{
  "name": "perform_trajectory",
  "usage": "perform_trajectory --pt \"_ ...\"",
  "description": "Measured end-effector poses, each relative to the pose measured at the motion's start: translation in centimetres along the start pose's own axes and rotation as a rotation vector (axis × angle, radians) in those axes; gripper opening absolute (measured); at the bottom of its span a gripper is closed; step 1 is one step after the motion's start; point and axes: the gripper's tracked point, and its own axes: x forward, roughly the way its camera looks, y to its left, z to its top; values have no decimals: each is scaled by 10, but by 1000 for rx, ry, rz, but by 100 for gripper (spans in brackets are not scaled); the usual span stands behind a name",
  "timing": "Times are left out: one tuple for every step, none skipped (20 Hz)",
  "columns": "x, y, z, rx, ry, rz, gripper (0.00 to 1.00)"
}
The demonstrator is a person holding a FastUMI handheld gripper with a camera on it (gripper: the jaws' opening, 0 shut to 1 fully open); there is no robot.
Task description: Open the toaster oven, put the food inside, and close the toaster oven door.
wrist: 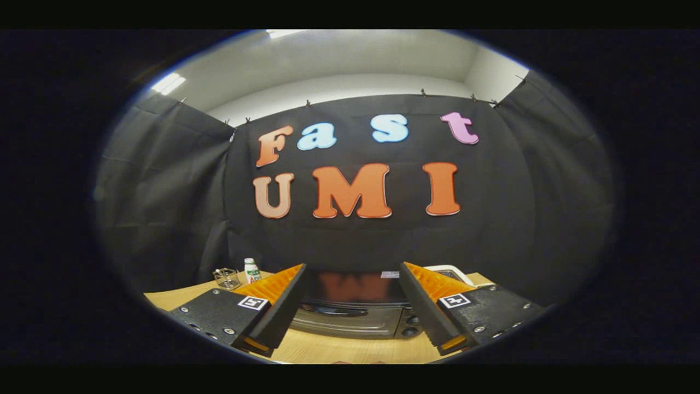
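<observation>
We see the tongs (353, 284) spread wide apart, nothing held between the two fingers (284, 306), which reach forward over a pale wooden surface (339, 350).

The toaster oven (355, 317) sits on that surface directly ahead, framed in the gap between the fingers and partly hidden by them on either side. Its top is dark and glossy and throws back a reddish reflection. Its front face is a metallic grey, with a dark handle (331, 311) running across the upper part of the door. The door looks closed, as far as we can judge from this low, warped angle. Two round knobs (411, 325) stand at the oven's right end, just inside the right finger.

Beyond the left finger, toward the back of the surface, we note a small white bottle (251, 270) with a green label, upright. Just beside it on its left is a clear glass item (225, 278), possibly a jar or cup; we cannot make out its form.

Beyond the right finger, behind the oven's far corner, a white-edged object (449, 270) peeks out; we cannot tell what it is.

Black cloth hangs behind the surface as the booth wall (164, 208), and above it we see a white ceiling (328, 60) with a lit light panel (168, 83).
</observation>
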Motion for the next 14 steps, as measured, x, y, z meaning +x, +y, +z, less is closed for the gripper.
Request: perform_trajectory --pt "9 3 -12 10 26 5 98" --pt "18 9 -24 18 50 14 98" --pt "27 12 -38 21 83 14 98" --pt "36 15 -52 21 111 16 98" --pt "43 17 -62 18 131 11 98" --pt "52 16 -71 7 146 3 98" --pt "60 18 -79 -8 153 -6 98" --pt "69 20 -87 -21 155 -12 98" --pt "77 19 -97 -34 174 -25 98" --pt "82 19 -106 -41 193 -32 98" --pt "87 21 -110 -36 199 -36 98" --pt "91 22 -113 -25 200 -36 98" --pt "93 24 -116 -12 210 -31 98" --pt "92 25 -118 -20 199 -30 98"
